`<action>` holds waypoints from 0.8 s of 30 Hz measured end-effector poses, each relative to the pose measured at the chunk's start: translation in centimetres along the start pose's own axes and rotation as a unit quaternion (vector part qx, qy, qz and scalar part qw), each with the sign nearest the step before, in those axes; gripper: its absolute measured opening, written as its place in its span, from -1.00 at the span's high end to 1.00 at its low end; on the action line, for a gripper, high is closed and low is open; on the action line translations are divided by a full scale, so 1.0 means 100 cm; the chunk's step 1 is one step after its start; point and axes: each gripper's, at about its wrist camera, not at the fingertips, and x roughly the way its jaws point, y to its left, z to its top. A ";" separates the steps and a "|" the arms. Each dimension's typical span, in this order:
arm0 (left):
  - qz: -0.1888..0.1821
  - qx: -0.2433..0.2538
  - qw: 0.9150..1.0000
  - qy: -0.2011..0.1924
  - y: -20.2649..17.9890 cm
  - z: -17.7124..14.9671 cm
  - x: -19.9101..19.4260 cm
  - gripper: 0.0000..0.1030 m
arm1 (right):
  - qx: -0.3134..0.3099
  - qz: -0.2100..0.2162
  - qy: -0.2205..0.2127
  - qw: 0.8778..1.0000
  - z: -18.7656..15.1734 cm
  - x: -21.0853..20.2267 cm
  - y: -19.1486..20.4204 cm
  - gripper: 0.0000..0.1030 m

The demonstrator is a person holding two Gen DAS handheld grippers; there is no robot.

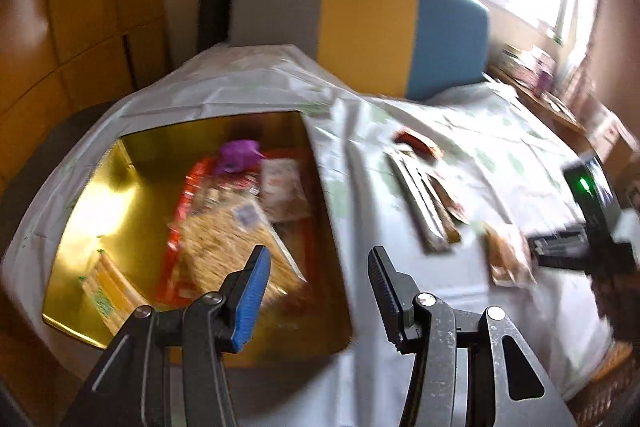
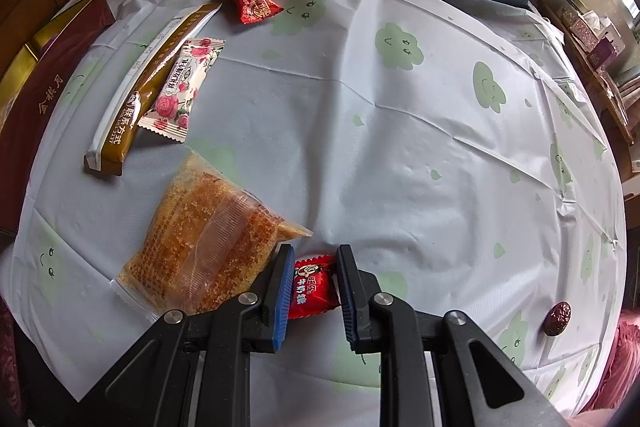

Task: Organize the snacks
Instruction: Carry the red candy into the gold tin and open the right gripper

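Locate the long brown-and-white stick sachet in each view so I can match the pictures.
Left wrist view: the brown-and-white stick sachet lies right of centre, blurred, right of the open gold box.
Right wrist view: the sachet lies upper left, under the rose-printed wrapper.
Shared landmark: the small red foil packet at its far end.

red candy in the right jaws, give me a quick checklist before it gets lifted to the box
1. Right gripper shut on the red candy: ok.
2. Candy clear of the orange packet: cannot tell, the packet's corner reaches the left jaw.
3. Gold box open with room inside: ok.
4. Left gripper empty: ok, jaws apart, nothing between them.
5. Left gripper out of the way: not ok, it hangs at the box's edge.
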 end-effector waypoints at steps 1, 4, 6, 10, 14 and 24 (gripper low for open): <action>-0.004 0.005 1.000 0.001 -0.004 -0.003 -0.001 0.00 | 0.000 0.000 0.000 1.000 0.000 0.000 0.000 0.58; -0.022 0.024 0.999 0.007 -0.019 -0.013 -0.001 0.00 | 0.001 0.001 -0.001 1.000 0.000 0.000 0.000 0.58; -0.031 0.040 0.999 0.013 -0.029 -0.021 0.000 0.00 | 0.002 0.002 -0.001 1.000 0.000 -0.001 -0.001 0.58; -0.053 0.063 0.996 0.023 -0.046 -0.035 0.004 0.00 | 0.004 0.002 -0.002 1.000 0.000 -0.001 -0.002 0.59; -0.069 0.088 0.993 0.042 -0.061 -0.050 0.014 0.00 | 0.008 0.004 -0.002 1.000 0.001 -0.001 -0.004 0.59; -0.086 0.112 0.988 0.063 -0.073 -0.080 0.036 -0.01 | 0.070 0.037 -0.010 0.997 0.008 -0.004 -0.033 0.64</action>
